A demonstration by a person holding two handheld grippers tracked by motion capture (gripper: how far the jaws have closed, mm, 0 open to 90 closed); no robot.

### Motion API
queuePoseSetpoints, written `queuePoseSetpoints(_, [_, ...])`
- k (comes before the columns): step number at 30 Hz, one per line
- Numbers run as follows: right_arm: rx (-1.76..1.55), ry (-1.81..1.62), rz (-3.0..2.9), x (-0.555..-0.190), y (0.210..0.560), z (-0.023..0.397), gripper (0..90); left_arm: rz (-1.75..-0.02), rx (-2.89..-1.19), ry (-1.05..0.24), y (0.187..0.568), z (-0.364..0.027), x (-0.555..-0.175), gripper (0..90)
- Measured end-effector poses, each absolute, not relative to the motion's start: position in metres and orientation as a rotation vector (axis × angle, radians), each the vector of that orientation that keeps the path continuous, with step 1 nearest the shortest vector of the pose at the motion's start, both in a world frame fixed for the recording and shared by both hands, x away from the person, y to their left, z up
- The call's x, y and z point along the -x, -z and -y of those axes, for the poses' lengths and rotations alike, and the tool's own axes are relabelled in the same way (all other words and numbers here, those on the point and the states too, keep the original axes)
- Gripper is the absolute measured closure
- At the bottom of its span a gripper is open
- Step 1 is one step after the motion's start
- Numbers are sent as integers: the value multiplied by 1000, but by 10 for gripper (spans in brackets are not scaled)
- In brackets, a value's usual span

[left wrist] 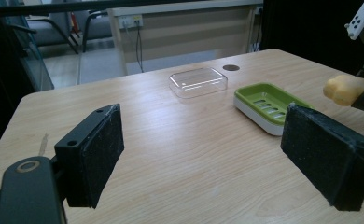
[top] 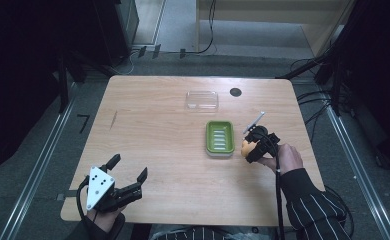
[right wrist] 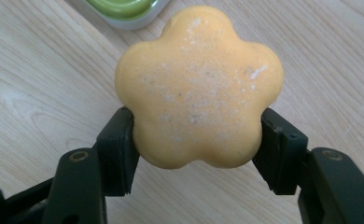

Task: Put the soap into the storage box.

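The table [top: 163, 150] carries every item; positions below are given relative to the green soap dish [top: 219, 137].

The left gripper [top: 129, 167] is held over the near left corner of the table, well apart from the soap dish. Its fingers [left wrist: 94, 151] stand wide apart with nothing between them.

The right gripper [top: 250, 146] is held just to the right of the soap dish. Its fingers [right wrist: 119, 149] are clamped on the two sides of the soap.

The clear lid [top: 202, 100] lies flat on the table beyond the soap dish, near it but not touching.

The soap dish sits right of the table centre, its slotted insert facing up.

The soap [right wrist: 199, 88] is yellow and flower-shaped. It is raised above the table, just beside the right edge of the soap dish.
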State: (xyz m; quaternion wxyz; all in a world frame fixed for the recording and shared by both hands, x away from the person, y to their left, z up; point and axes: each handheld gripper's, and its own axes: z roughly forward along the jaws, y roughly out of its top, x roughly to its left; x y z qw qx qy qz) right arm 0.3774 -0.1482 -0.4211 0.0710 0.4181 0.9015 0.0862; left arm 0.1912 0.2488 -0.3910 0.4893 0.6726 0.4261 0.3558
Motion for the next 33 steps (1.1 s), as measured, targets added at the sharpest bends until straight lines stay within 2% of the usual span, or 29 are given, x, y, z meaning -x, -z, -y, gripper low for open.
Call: queuePoseSetpoints(33, [-1167, -331, -2730, -397, 399, 127, 397, -1040, -1637, -862, 391, -249, -192, 137])
